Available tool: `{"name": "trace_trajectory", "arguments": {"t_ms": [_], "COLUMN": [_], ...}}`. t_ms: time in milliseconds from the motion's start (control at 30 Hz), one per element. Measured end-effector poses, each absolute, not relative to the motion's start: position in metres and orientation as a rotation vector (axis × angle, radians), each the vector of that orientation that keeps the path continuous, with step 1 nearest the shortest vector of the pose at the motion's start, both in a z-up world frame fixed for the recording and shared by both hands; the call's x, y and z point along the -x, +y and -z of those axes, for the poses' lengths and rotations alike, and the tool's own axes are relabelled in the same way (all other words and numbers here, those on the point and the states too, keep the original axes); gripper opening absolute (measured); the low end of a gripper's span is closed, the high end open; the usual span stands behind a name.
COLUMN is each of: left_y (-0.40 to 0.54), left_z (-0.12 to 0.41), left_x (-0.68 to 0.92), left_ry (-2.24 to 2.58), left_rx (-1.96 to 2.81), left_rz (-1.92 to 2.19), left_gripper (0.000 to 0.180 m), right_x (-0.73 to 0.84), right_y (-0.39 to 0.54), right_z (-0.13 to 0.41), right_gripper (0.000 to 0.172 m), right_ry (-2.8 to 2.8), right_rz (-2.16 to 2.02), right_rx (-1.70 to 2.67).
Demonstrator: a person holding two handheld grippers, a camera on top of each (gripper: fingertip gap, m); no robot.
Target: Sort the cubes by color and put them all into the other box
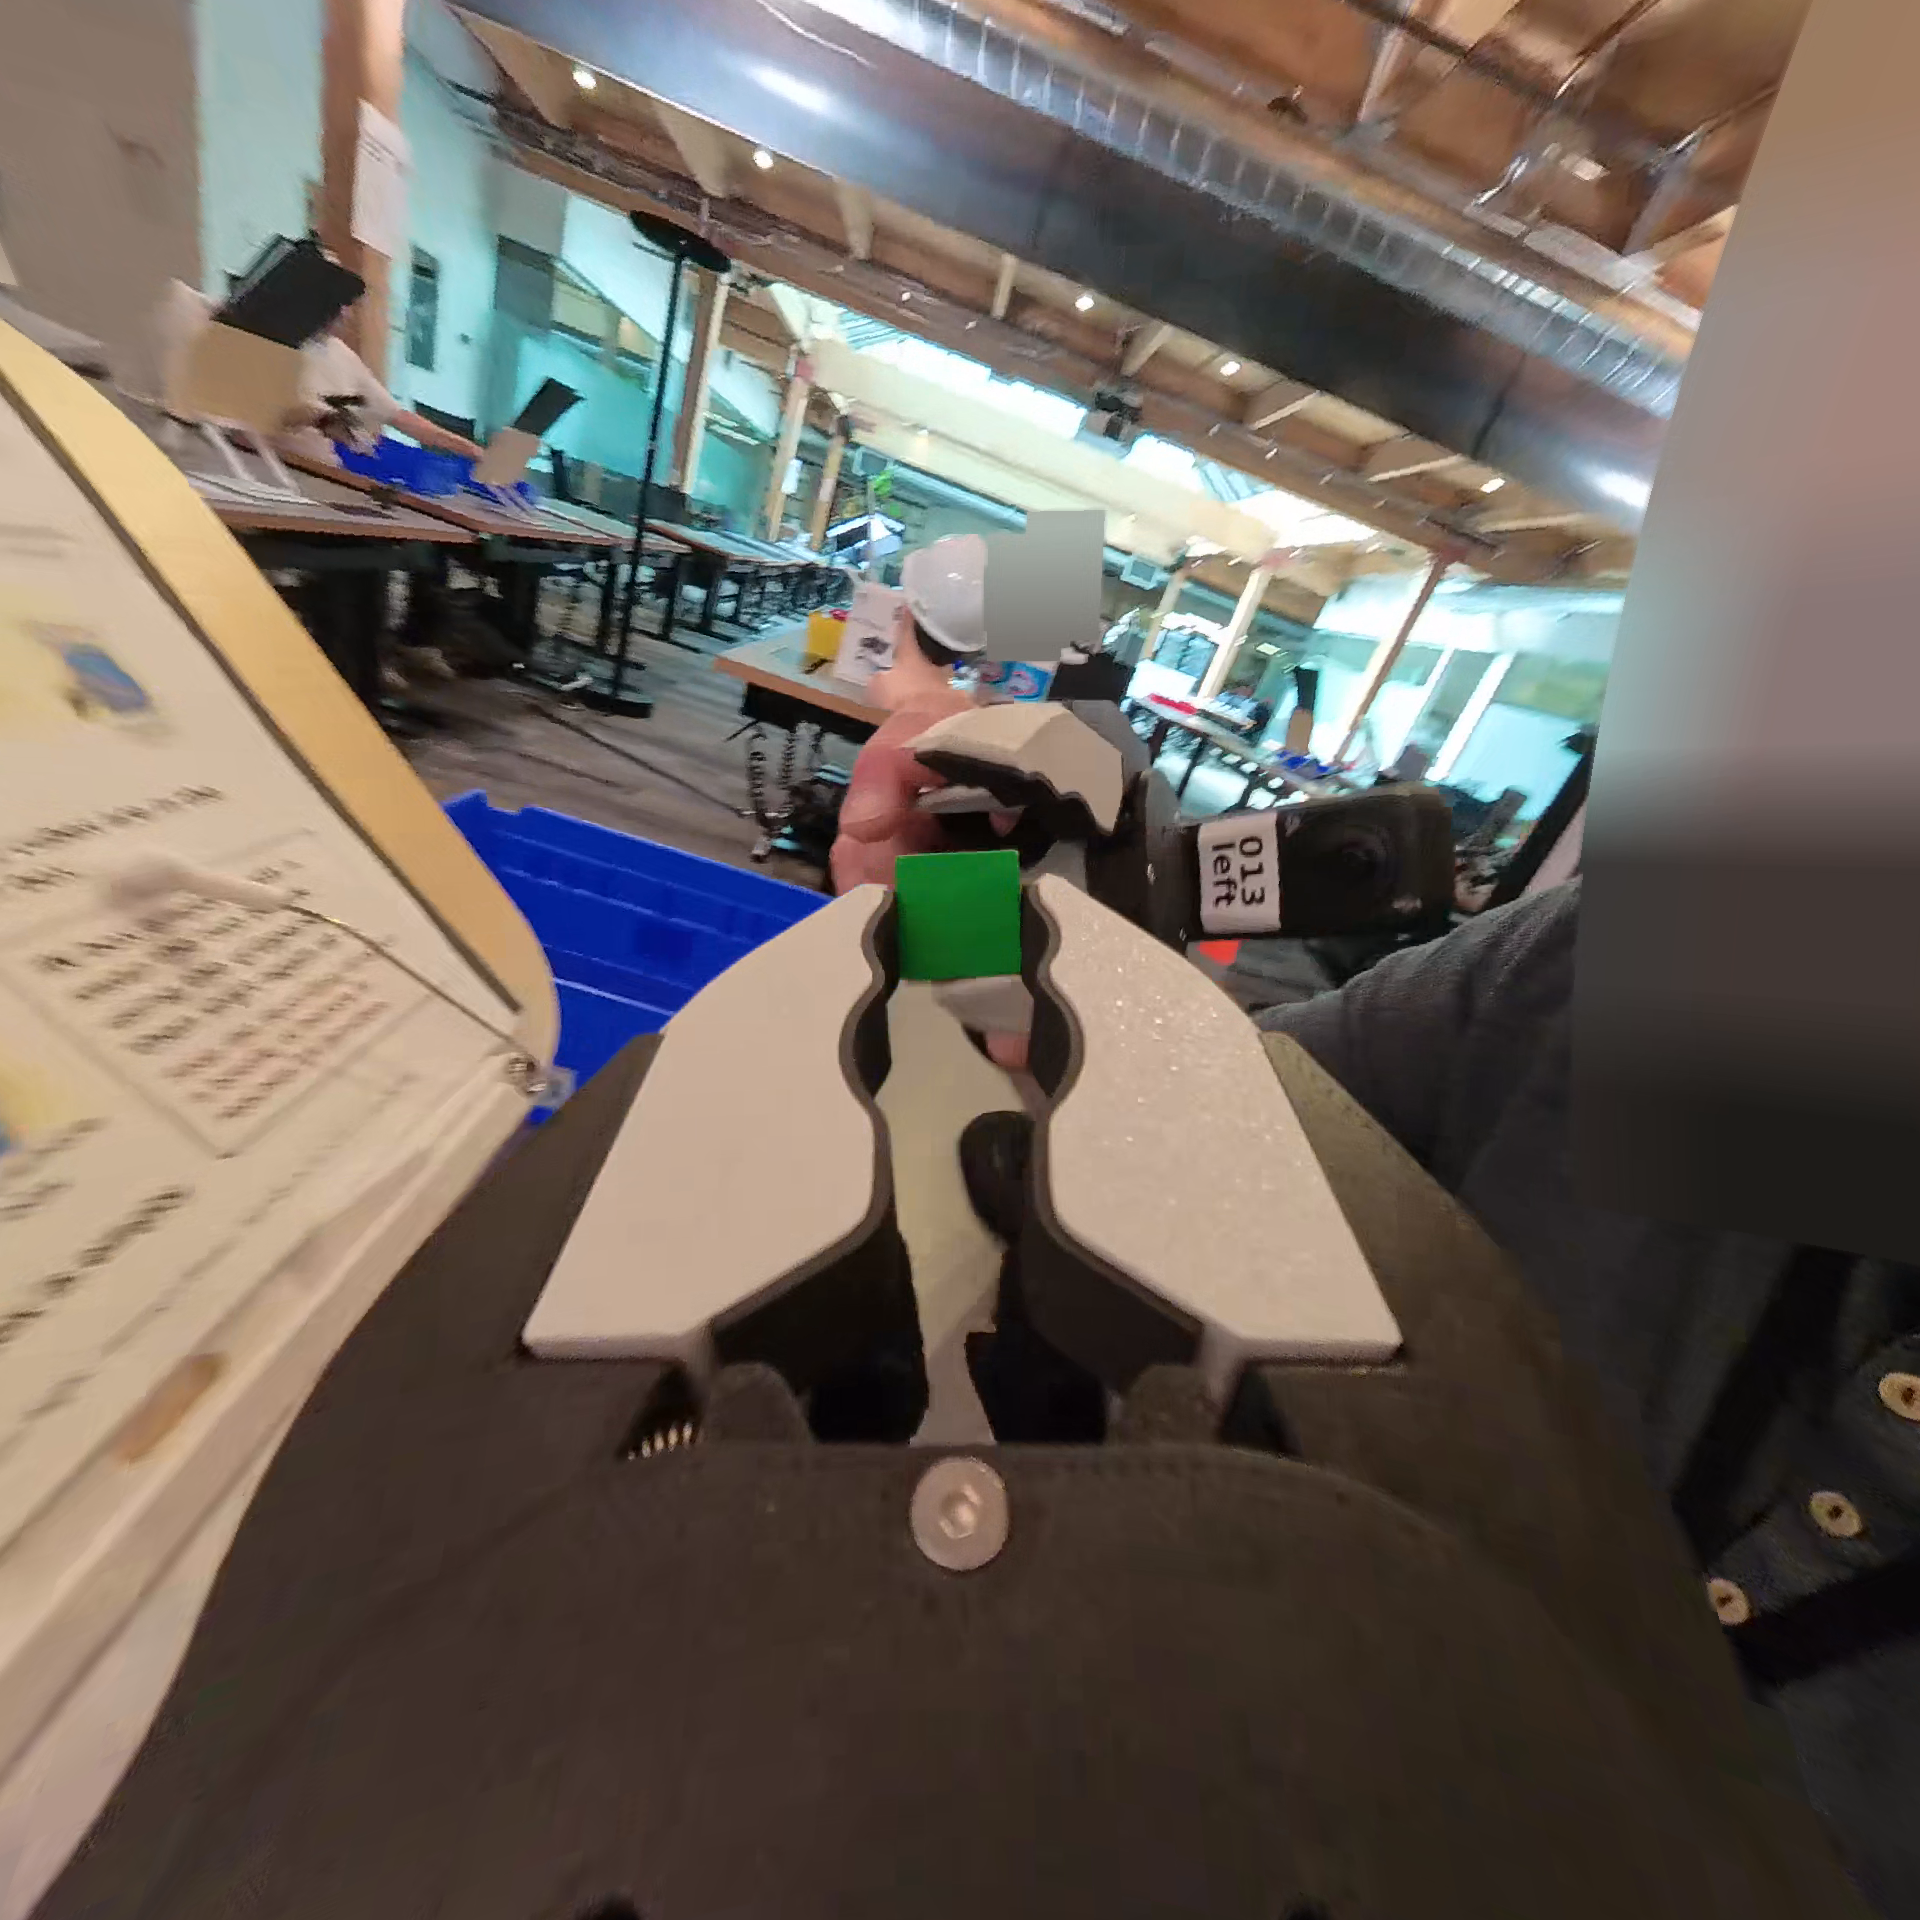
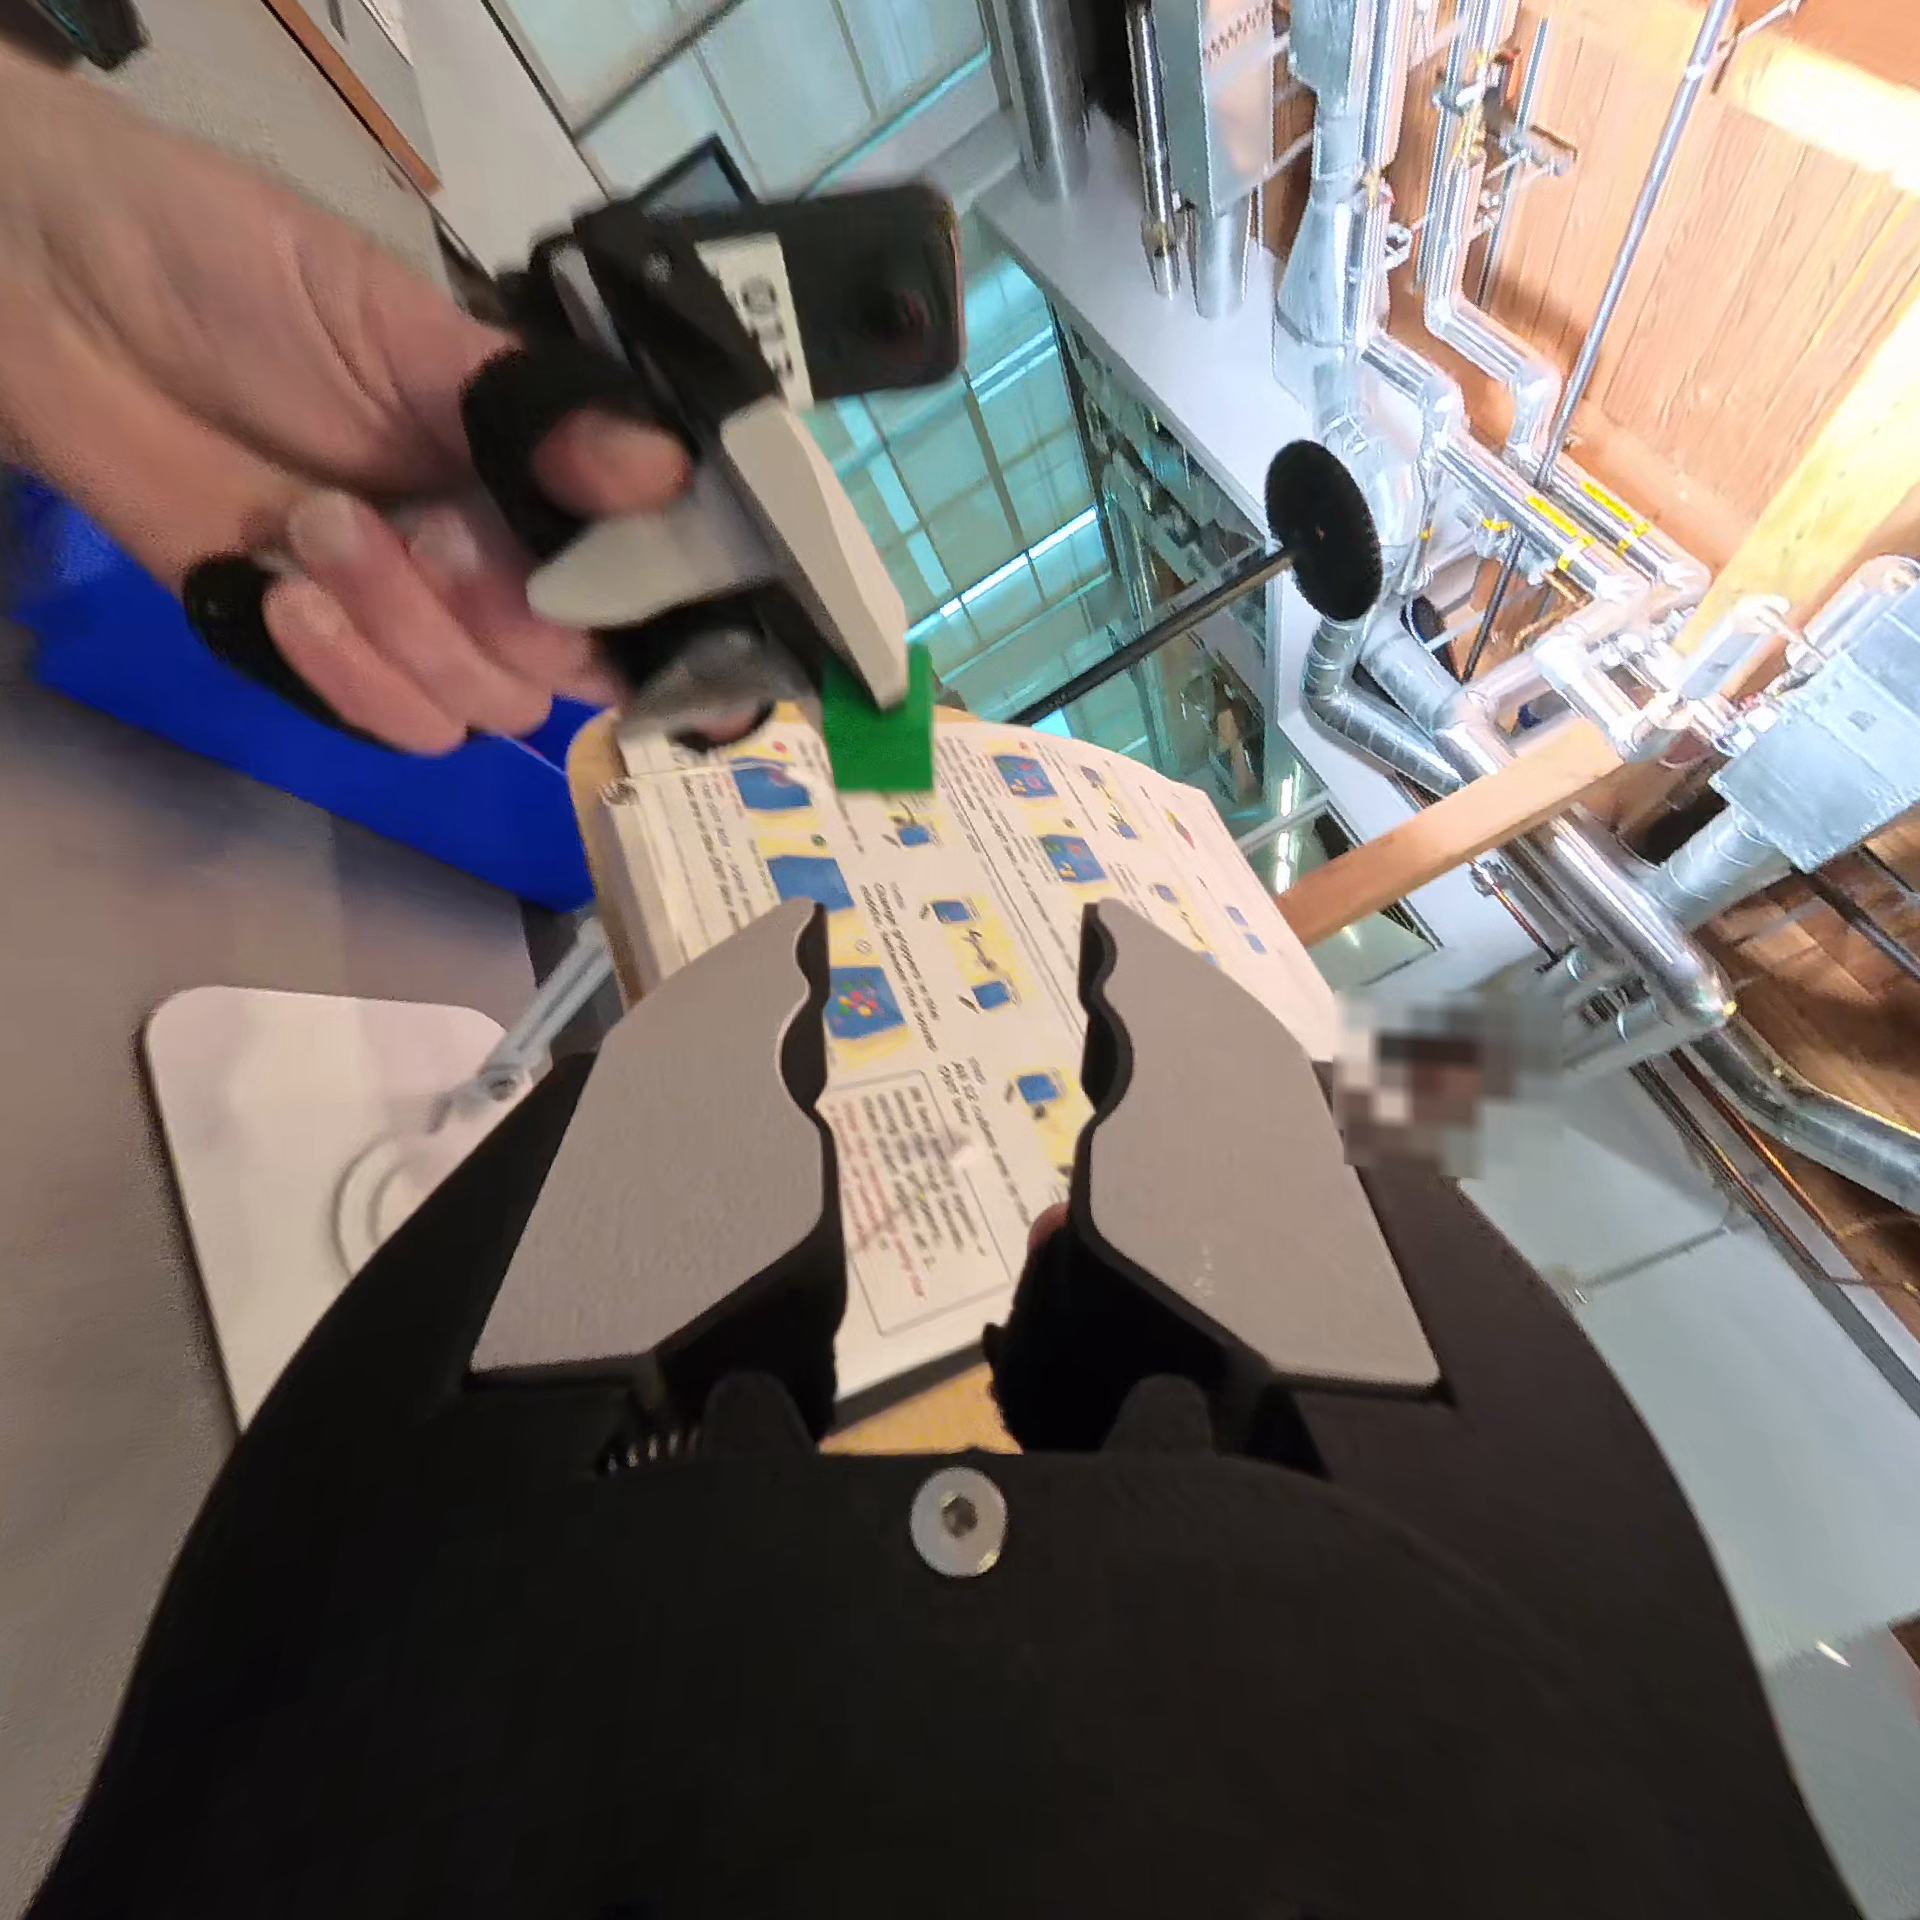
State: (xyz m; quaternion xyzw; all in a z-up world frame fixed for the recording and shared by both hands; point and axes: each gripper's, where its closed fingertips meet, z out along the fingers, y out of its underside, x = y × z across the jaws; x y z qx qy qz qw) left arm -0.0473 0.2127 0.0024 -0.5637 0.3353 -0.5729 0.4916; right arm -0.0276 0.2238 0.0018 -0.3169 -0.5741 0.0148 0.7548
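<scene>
The left tool (image 1: 958,914) holds a green cube (image 1: 958,914) at its very tips, both dark pads pressed on the cube's side faces. The lower part of the cube is covered by the tool's grey fingers (image 1: 727,1091), so only one flat face and a thin top edge show in the left wrist view. In the right wrist view the same cube (image 2: 878,738) hangs in the air above an instruction sheet on a clipboard (image 2: 1018,935); one finger of the left tool covers its upper corner and the other finger is mostly hidden behind the hand (image 2: 260,436), which is blurred. The cube has equal sides, so no long axis can be told; in the left wrist view one flat face is turned towards the camera and its edges stand nearly upright.

The right tool (image 2: 954,977) stands wide apart with nothing between its pads; only the sheet is seen through the gap. In the left wrist view it appears beyond the cube (image 1: 1029,790), partly hidden behind it.

A blue bin (image 1: 644,914) lies behind the clipboard, cut off by it and by the left tool. Its inside shows ribs, but if any cubes lie in it I cannot tell. In the right wrist view only its outer wall (image 2: 343,748) is seen on the grey tabletop (image 2: 208,894).
</scene>
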Motion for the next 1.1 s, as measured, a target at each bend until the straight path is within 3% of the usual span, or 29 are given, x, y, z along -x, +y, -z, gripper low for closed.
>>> {"name": "trace_trajectory", "arguments": {"t_ms": [267,400,667,767,800,1000,1100], "left_y": [0.207,0.204,0.203,0.204,0.206,0.206,0.206], "left_z": [0.014,0.015,-0.001,-0.015,-0.019,-0.025,-0.021], "left_x": [0.025,0.022,0.034,0.052,0.059,0.069,0.068], "left_ry": [0.817,0.82,0.766,0.781,0.771,0.833,0.861], "left_rx": [1.369,1.362,1.296,1.25,1.237,1.254,1.277], "left_rz": [1.51,1.542,1.588,1.5,1.462,1.314,1.267], "left_gripper": [0.022,0.022,0.024,0.0,0.0,0.0,0.0], "right_x": [0.046,0.047,0.035,0.002,-0.012,-0.127,-0.177], "right_y": [0.211,0.209,0.209,0.231,0.244,0.313,0.331], "right_z": [0.012,0.011,-0.001,-0.016,-0.014,0.058,0.119], "right_gripper": [0.038,0.022,0.022,0.022,0.022,0.022,0.022], "right_ry": [-1.276,-1.252,-1.252,-1.248,-1.28,-1.524,-1.636], "right_rz": [-0.048,-0.045,-0.069,-0.073,-0.062,0.091,0.132], "right_rx": [0.65,0.643,0.649,0.74,0.806,1.355,1.683]}}
